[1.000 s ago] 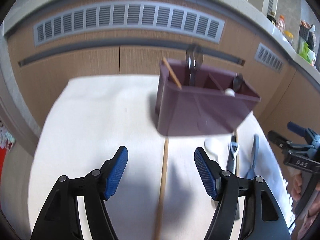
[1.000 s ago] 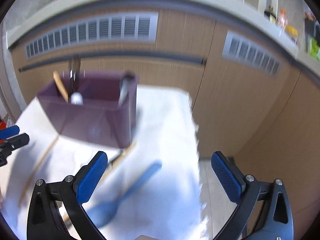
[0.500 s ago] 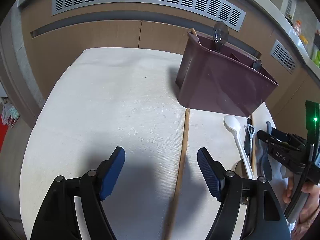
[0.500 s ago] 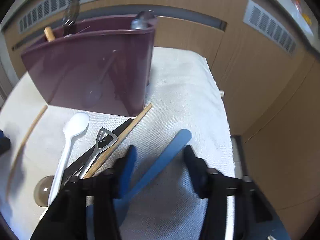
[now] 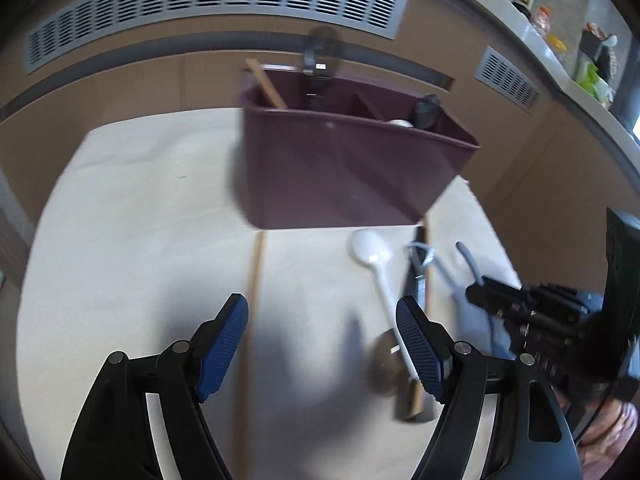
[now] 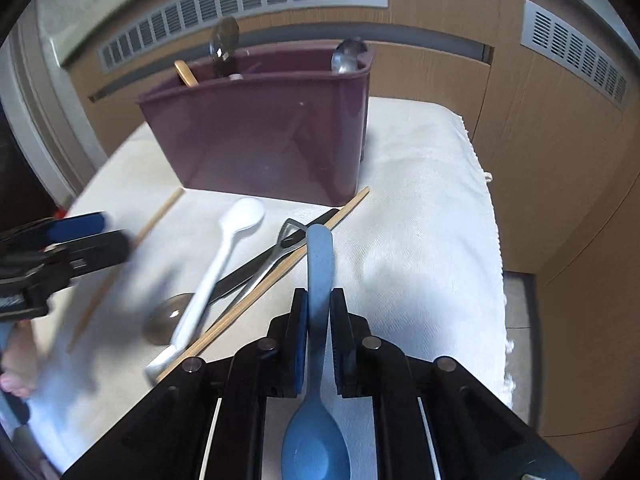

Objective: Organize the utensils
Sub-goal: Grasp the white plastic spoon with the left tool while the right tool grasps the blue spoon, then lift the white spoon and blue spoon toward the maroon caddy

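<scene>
A maroon divided utensil holder [image 6: 272,136] stands on a white cloth and also shows in the left wrist view [image 5: 344,168]; it holds a wooden stick and metal spoons. My right gripper [image 6: 318,304] is shut on the handle of a blue spoon [image 6: 318,360], bowl toward the camera. A white spoon [image 6: 224,248], a metal spoon [image 6: 168,316], a metal utensil [image 6: 280,248] and a chopstick [image 6: 280,268] lie in front of the holder. My left gripper [image 5: 322,328] is open above the cloth, a single chopstick [image 5: 252,300] below its left finger.
The white cloth [image 6: 432,208] covers a small table whose right edge drops to the floor. Wooden cabinet fronts with grey vents [image 5: 208,0] stand behind. The right gripper shows at the right of the left wrist view [image 5: 532,312].
My right gripper has closed on the blue spoon's handle. My left gripper stayed open and shifted slightly over the cloth near the single chopstick.
</scene>
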{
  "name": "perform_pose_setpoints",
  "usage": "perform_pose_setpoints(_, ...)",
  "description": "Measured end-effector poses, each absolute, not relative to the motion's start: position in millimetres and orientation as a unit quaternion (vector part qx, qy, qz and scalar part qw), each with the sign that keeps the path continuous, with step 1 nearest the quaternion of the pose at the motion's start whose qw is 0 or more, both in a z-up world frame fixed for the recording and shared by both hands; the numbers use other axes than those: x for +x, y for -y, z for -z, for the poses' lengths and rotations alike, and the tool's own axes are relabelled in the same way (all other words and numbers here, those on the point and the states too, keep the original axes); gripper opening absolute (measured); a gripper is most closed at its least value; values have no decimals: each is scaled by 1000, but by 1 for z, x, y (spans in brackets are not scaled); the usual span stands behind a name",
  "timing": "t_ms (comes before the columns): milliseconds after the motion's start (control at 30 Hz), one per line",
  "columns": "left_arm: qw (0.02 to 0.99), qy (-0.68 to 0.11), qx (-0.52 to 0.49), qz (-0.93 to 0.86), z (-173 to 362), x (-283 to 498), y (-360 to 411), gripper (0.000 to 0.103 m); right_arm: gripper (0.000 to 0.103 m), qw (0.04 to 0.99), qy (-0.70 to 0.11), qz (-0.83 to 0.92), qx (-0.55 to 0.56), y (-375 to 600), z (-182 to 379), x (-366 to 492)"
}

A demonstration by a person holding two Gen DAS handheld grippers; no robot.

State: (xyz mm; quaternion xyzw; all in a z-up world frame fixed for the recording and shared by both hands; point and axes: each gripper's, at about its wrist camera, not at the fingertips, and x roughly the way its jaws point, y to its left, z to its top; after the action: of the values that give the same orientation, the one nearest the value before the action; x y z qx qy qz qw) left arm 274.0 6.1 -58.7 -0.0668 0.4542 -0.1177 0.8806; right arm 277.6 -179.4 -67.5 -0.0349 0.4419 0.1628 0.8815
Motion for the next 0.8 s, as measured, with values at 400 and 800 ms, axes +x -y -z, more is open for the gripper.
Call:
perform_pose_setpoints(400,841,-532,30,99,87,352,73,40,10,876,-437,-201,33,212,67,268)
perform_pose_setpoints(800,898,-424,5,120,45,273,33,35,10,873,-438,-212,42,201,62,264)
